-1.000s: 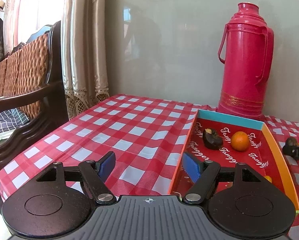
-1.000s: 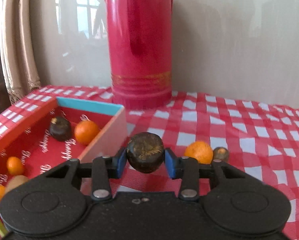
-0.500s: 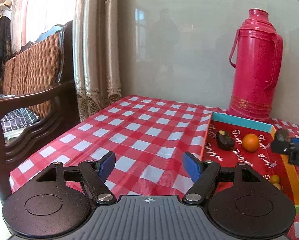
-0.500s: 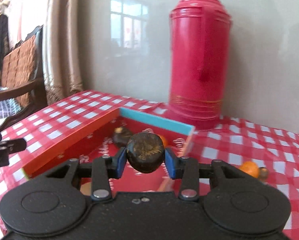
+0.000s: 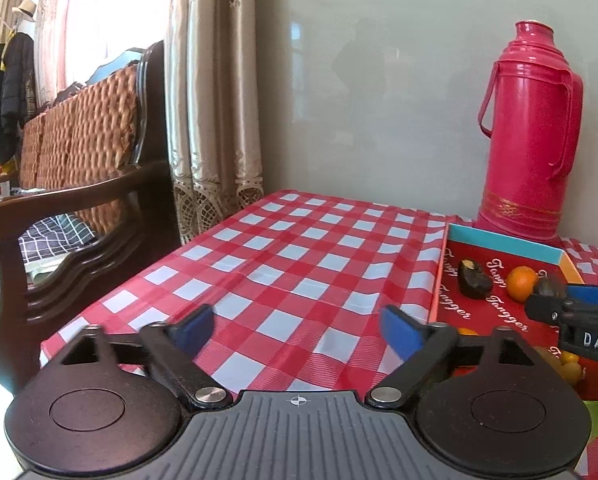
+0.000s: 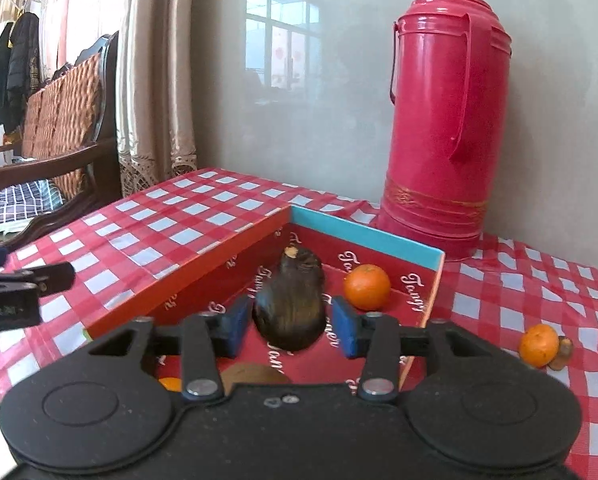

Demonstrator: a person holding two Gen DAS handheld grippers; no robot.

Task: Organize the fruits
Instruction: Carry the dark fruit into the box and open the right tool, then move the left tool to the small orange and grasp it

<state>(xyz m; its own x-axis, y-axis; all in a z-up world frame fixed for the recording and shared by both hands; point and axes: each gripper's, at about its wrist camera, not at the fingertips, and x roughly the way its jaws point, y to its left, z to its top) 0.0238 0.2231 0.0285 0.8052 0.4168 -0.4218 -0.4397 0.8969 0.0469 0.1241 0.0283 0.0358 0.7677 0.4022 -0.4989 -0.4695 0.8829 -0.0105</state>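
A red cardboard box (image 6: 187, 280) with a blue far wall sits on the checked table; it also shows in the left wrist view (image 5: 503, 240). Inside lie a dark brown fruit (image 6: 303, 260), an orange (image 6: 367, 286) and small fruits near the front. My right gripper (image 6: 293, 322) is over the box with its jaws apart; a blurred dark brown fruit (image 6: 291, 316) sits between the pads, gaps on both sides. My left gripper (image 5: 295, 326) is open and empty over the tablecloth, left of the box. An orange (image 6: 538, 345) and a small brown fruit (image 6: 563, 354) lie outside, right of the box.
A tall pink thermos (image 6: 447, 120) stands behind the box against the wall; it also shows in the left wrist view (image 5: 529, 132). A wooden chair with a wicker back (image 5: 79, 184) stands off the table's left edge, beside curtains (image 5: 211, 100).
My right gripper moved left from beside the box to above it and opened; the dark fruit it gripped now looks loose and blurred. My left gripper drew back to the left.
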